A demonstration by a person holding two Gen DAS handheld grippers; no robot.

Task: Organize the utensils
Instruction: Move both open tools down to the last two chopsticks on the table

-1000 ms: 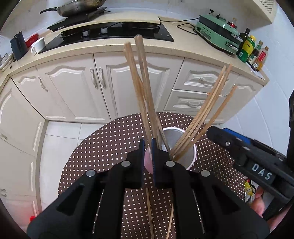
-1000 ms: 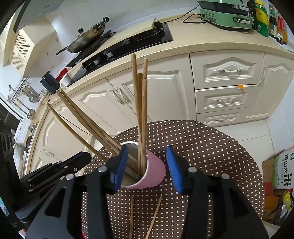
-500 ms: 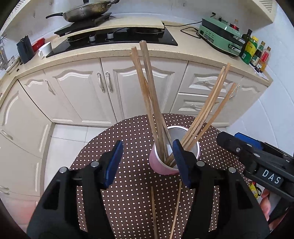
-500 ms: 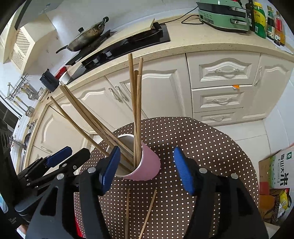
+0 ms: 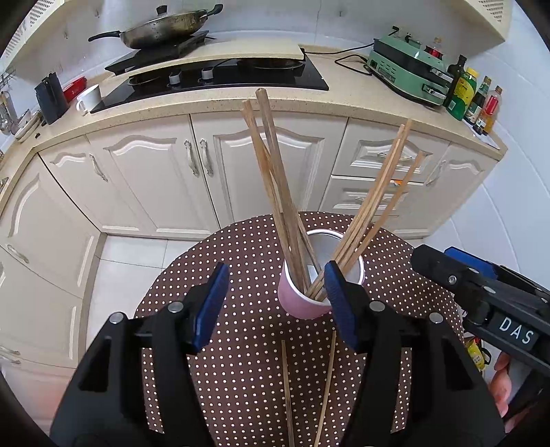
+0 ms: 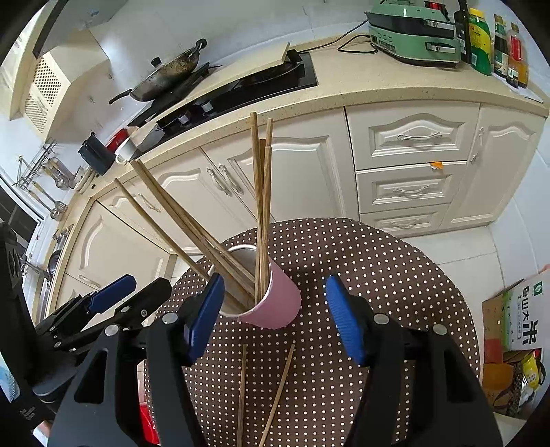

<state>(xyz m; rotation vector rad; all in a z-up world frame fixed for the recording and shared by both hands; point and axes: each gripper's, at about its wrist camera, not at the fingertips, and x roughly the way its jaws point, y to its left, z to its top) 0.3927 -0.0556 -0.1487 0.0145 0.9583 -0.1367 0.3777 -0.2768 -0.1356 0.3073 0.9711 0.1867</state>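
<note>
Both grippers stand with their blue-padded jaws spread and nothing pressed between them. My left gripper (image 5: 275, 306) has only the brown, white-dotted tablecloth (image 5: 240, 378) in its gap, though its right pad sits just in front of the near rim of the pink paper cup with a metal lining (image 5: 302, 302); whether it touches I cannot tell. My right gripper (image 6: 275, 316) has the same cup (image 6: 275, 302) between its jaws, clear of both pads. Neither set of jaws has widened more than slightly in the last half second.

Nearest to me, two thin wooden chopsticks (image 5: 306, 388) lie loose on the cloth, side by side with a small gap, pointing roughly at the cup and ending just short of its base. From the left wrist view, the right gripper's black body with its white lettered label comes in from the right edge, with fingers of the person's hand (image 5: 502, 388) under it.

In the cup stands a bunch of long wooden chopsticks (image 5: 275, 192) in two fans: one leaning left, one leaning right, all with their lower ends inside the metal lining.

Beyond the round table are cream cabinet doors (image 5: 165, 172) and drawers, a speckled beige countertop, a black glass hob (image 5: 223, 75), a dark wok (image 5: 165, 27), a white mug (image 5: 89, 98), a green countertop appliance (image 5: 409, 72) and several sauce bottles (image 5: 471, 93).
</note>
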